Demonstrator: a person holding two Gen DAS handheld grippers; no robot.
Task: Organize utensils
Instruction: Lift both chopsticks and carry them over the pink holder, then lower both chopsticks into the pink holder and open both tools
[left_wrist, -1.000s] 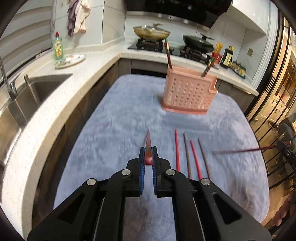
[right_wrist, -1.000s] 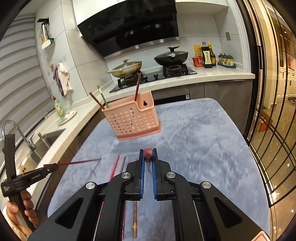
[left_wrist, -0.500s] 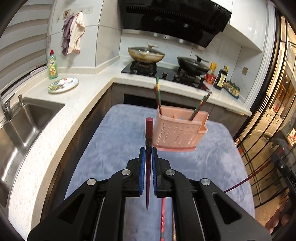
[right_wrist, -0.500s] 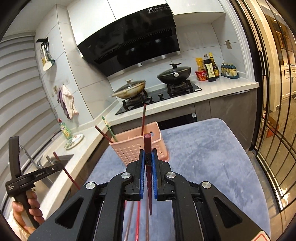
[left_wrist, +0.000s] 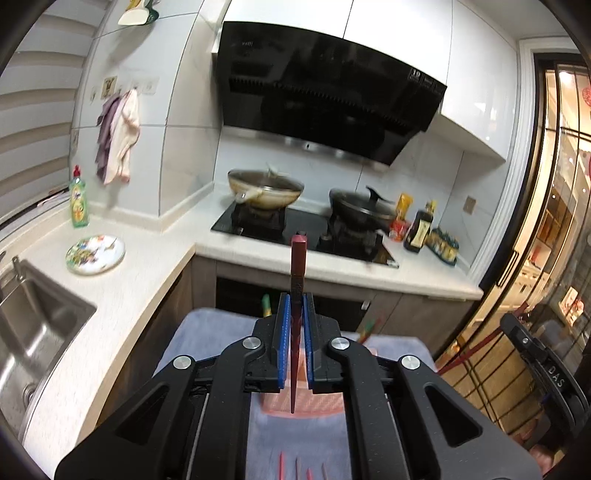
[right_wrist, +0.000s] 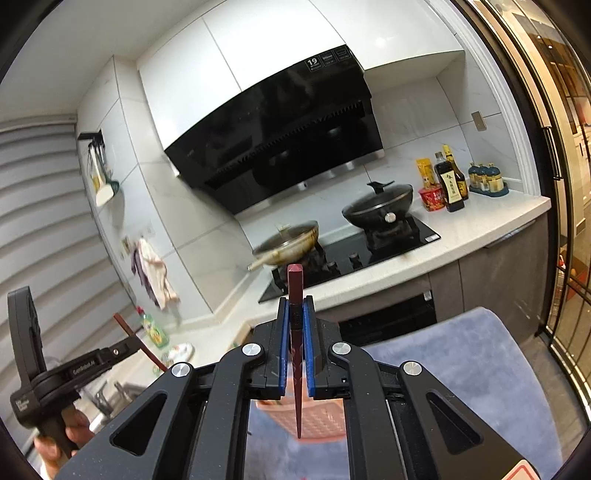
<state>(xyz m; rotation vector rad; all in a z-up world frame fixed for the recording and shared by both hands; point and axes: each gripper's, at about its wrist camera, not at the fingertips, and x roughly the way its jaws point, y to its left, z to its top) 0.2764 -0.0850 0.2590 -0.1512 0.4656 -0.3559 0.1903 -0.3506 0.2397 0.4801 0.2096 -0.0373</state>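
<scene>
We have one dark red chopstick clamped in each tool: the left gripper (left_wrist: 294, 314) pinches its chopstick (left_wrist: 297, 266) upright, blunt end up and tip down, and the right gripper (right_wrist: 294, 317) holds its chopstick (right_wrist: 295, 291) the same way. The pink utensil holder (right_wrist: 314, 413) sits on the grey-blue mat (right_wrist: 472, 369), below and just beyond both sets of jaws, mostly hidden behind them. In our judgement each stick's long axis already runs vertical, tip toward the holder's open top, so the drop is straight down; neither hand looks clearly nearer. More chopsticks (left_wrist: 282, 465) lie on the near mat, well short of the holder.
</scene>
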